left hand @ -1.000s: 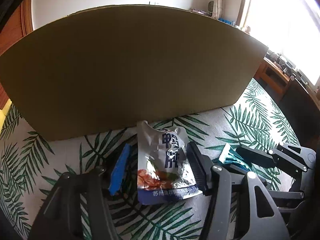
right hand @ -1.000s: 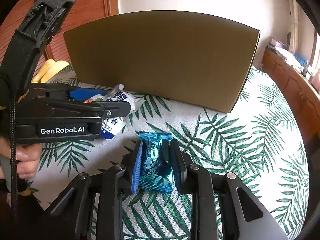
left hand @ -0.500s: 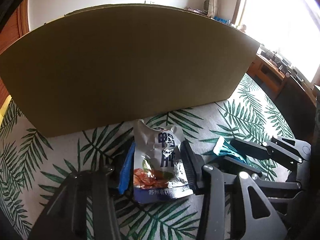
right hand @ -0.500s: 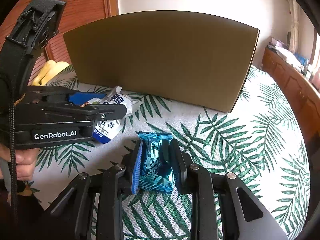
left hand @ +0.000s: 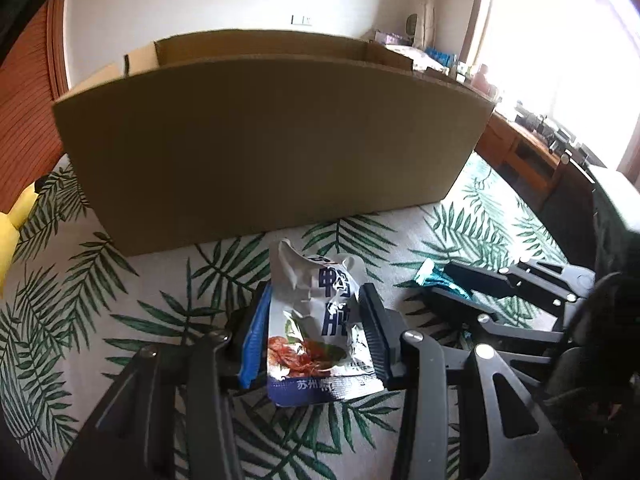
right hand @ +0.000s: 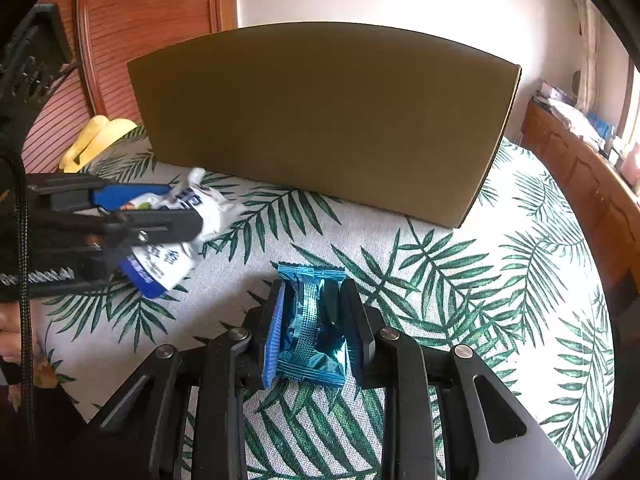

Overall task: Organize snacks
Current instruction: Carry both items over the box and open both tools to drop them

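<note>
The left claw (left hand: 316,336) is showing a black frame with flat linkage arms, and round silver screws are shining at the joints. One finger pad (left hand: 253,344) is wearing a bright blue face; the other is black with fine ribs. The right claw (right hand: 314,330) is looking the same — black bars, silver screws, a ribbed blue pad (right hand: 274,338) on one side. In the right wrist view a black braided cord is hanging along the left claw's body, and bare skin of the hand (right hand: 10,340) is showing at the edge.
</note>
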Motion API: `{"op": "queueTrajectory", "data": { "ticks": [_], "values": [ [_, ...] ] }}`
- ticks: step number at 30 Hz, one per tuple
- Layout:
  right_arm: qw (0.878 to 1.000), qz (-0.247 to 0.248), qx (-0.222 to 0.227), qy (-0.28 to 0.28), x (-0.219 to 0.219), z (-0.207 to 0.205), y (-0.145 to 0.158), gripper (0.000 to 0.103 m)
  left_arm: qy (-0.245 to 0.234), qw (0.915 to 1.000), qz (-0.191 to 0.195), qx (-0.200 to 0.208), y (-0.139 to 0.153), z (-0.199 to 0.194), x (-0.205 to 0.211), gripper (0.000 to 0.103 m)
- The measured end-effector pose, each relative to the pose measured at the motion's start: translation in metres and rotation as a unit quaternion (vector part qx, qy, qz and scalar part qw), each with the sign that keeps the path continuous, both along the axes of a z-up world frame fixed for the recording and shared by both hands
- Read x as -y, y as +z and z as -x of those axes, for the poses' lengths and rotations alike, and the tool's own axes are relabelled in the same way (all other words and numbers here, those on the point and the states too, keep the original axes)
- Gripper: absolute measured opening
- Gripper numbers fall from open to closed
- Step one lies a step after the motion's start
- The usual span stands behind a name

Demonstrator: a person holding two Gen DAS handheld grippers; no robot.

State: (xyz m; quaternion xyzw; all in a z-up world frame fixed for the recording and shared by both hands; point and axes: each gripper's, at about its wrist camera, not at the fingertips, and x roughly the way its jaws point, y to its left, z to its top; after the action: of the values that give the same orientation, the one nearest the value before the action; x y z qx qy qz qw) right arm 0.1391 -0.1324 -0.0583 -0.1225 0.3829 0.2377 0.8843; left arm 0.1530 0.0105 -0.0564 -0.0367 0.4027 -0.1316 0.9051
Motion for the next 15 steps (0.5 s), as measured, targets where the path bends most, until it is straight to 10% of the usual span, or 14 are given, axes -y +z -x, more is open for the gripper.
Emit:
{"op": "queueTrajectory", "data": {
  "ticks": [15],
  "values": [
    [0.999, -0.04, 0.023, 0.009, 0.015, 0.005, 0.039, 0.02, 0.006, 0.999, 0.017, 0.042, 0.049, 0.015, -0.024, 0.043]
  ]
}}
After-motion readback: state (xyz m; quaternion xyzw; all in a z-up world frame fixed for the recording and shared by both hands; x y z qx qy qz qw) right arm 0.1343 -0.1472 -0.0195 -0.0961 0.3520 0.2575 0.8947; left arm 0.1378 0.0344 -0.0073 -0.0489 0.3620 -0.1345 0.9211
